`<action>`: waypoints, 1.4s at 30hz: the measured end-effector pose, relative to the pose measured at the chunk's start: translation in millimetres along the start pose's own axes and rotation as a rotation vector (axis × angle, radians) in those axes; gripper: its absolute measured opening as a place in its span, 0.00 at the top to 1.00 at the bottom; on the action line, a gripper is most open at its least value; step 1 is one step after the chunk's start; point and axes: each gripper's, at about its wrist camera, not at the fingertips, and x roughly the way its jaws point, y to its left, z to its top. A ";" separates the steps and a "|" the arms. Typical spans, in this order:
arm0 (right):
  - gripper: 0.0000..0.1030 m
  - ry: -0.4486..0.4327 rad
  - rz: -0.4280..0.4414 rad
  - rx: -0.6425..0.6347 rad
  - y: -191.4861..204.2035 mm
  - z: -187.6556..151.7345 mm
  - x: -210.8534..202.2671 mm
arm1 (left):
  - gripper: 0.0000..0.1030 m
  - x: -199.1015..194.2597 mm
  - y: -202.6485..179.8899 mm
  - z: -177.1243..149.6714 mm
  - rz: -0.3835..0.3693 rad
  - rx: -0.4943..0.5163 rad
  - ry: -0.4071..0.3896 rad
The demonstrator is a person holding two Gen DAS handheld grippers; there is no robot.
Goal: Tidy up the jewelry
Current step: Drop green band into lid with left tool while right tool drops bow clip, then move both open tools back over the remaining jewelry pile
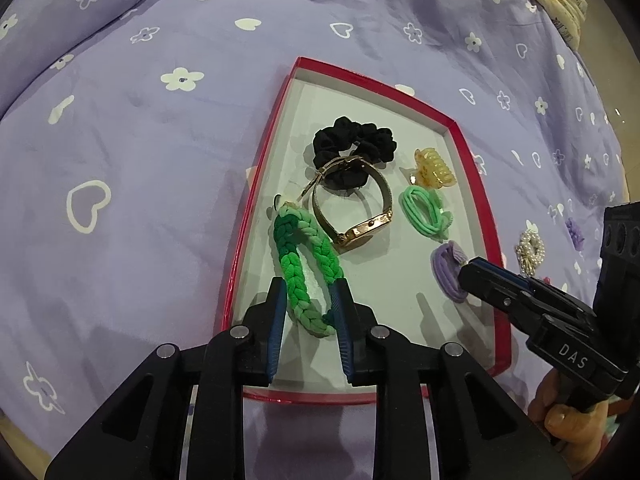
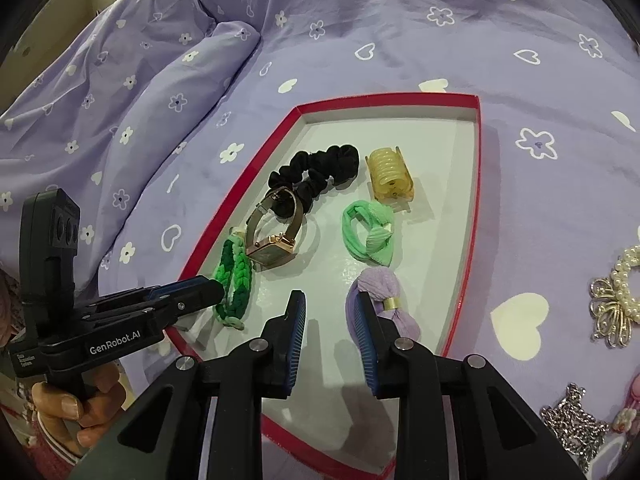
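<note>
The green braided band [image 1: 306,276] lies in the red box [image 1: 256,184], between the open fingers of the left gripper [image 1: 310,304]. The right gripper [image 2: 330,312] is open too, beside the purple hair tie [image 2: 380,296]. I think it's best to back out slowly so nothing snags.

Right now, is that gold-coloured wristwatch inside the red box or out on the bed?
Inside. The gold-coloured wristwatch lies on the white floor of the red-rimmed box, its band overlapping the black fabric scrunchie.
</note>
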 end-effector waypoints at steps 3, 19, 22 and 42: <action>0.73 -0.019 0.004 0.004 0.4 0.0 -9.2 | 0.79 -3.8 -2.2 -0.9 0.001 0.003 -0.004; 0.71 -0.118 -0.030 0.086 -35.3 -34.0 -83.4 | 0.79 -28.1 -43.7 -16.2 -0.050 0.054 -0.023; 0.67 -0.135 -0.063 0.106 -49.0 -44.6 -99.6 | 0.79 -30.3 -57.6 -20.3 -0.084 0.071 -0.024; 0.66 -0.217 -0.221 0.308 -138.3 -117.4 -181.6 | 0.75 -20.4 -159.3 -52.0 -0.193 0.276 0.048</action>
